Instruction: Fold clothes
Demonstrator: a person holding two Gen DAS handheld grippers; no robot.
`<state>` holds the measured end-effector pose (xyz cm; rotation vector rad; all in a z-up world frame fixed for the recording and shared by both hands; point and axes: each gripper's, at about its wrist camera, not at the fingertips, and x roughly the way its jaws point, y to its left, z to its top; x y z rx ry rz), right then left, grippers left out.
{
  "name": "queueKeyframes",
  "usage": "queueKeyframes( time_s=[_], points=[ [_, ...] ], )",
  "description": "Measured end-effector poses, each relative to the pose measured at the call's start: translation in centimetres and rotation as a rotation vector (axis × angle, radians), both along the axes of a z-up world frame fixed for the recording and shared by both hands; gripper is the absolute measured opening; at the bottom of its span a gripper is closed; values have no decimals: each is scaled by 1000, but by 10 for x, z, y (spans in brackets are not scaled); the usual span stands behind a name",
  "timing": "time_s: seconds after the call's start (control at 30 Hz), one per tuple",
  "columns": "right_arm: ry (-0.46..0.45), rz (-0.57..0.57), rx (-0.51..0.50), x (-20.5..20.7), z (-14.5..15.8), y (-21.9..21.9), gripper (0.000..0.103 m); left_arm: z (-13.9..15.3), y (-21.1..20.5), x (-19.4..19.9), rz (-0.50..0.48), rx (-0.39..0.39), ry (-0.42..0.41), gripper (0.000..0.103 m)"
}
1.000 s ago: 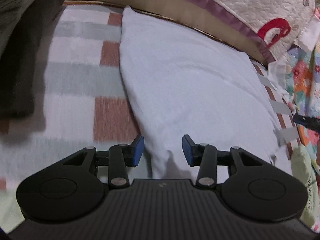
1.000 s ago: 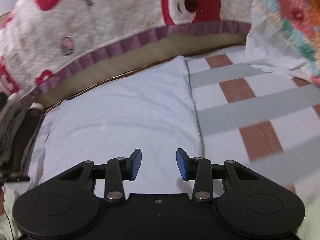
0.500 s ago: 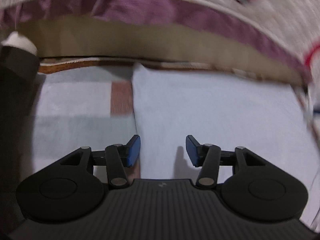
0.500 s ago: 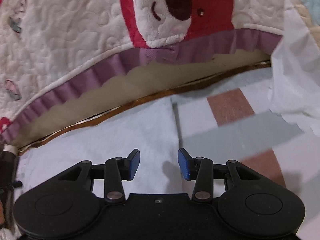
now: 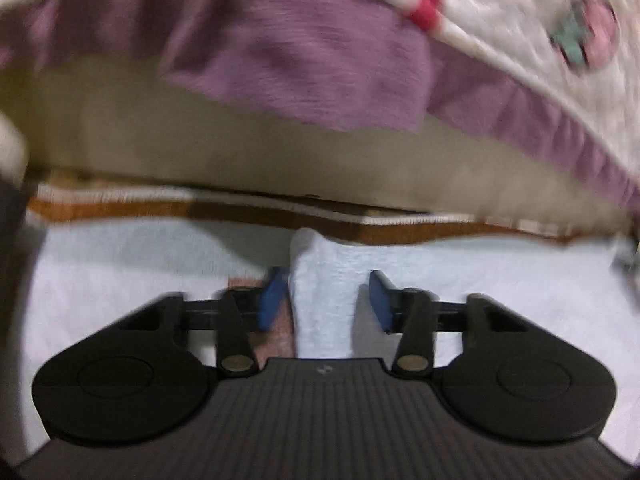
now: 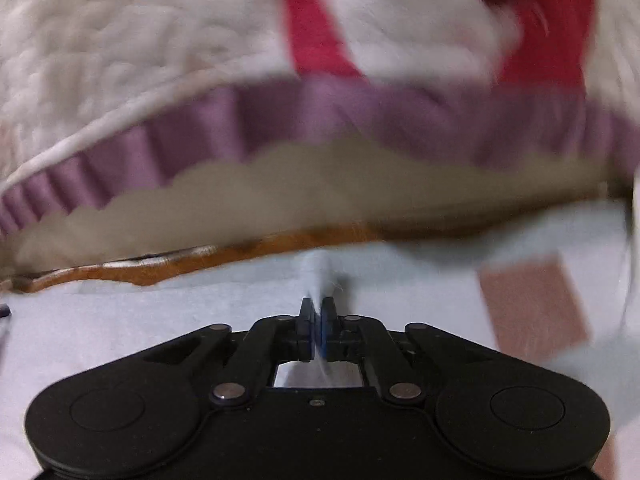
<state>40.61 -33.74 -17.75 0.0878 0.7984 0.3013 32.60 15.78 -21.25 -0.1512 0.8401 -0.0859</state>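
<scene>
Between right jaws, white garment (image 6: 316,276)

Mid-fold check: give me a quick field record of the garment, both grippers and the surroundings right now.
garment: pale blue cloth, lying on the checked bed cover
left gripper: open, fingers either side of a raised far corner of the cloth
right gripper: shut on the cloth's other far corner, fabric pinched upward
backdrop: white quilt with purple trim just beyond the cloth
image quality: both views motion-blurred
</scene>
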Motion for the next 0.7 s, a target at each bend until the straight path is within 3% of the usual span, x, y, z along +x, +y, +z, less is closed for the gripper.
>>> queueKeyframes(
  time_s=[0.1, 0.17, 0.47, 0.6, 0.7],
  points=[
    [-35, 24, -66, 7, 16, 1, 2, 12, -5, 4, 11, 49, -34, 1],
    [-46, 36, -101, 9, 24, 5, 2, 17, -3, 9, 58, 35, -61, 1],
    [-51, -14, -120, 1, 39, -2, 3, 37, -22, -6, 58, 62, -153, 1],
    [-74, -42, -74, -21, 61, -10, 3, 58, -24, -40, 64, 15, -205, 1],
    [-114, -66, 27, -55, 88, -25, 3, 79, -24, -86, 35, -58, -239, 1]
  ],
)
